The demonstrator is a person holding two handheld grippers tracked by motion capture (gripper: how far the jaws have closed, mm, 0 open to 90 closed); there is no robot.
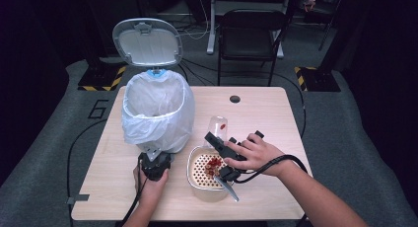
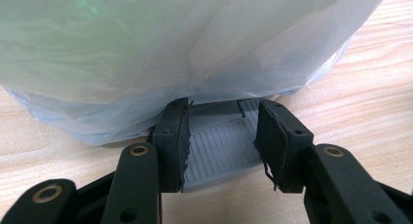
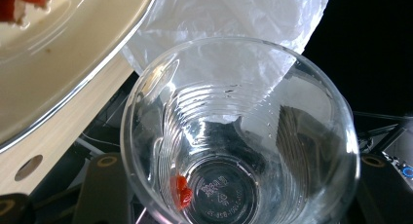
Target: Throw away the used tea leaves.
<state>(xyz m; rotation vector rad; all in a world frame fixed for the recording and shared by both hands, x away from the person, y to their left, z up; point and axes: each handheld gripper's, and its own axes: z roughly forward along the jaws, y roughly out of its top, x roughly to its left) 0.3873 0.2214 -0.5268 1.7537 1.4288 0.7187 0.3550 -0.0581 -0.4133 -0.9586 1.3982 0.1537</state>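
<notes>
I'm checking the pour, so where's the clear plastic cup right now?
In the high view the clear plastic cup is right of centre, tipped in the right gripper just above the strainer bowl, right of the bagged bin.

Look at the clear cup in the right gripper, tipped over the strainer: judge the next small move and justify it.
Probably tip or shake the cup a little more: one red piece clings near its bottom, while the other red bits already lie in the strainer. The right gripper grips the cup; the left gripper presses the bin's pedal, lid up.

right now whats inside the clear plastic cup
One small red scrap clings near the base of the clear plastic cup, held in the right gripper. The rest looks empty; the jaws hide part of its outer wall.
</notes>
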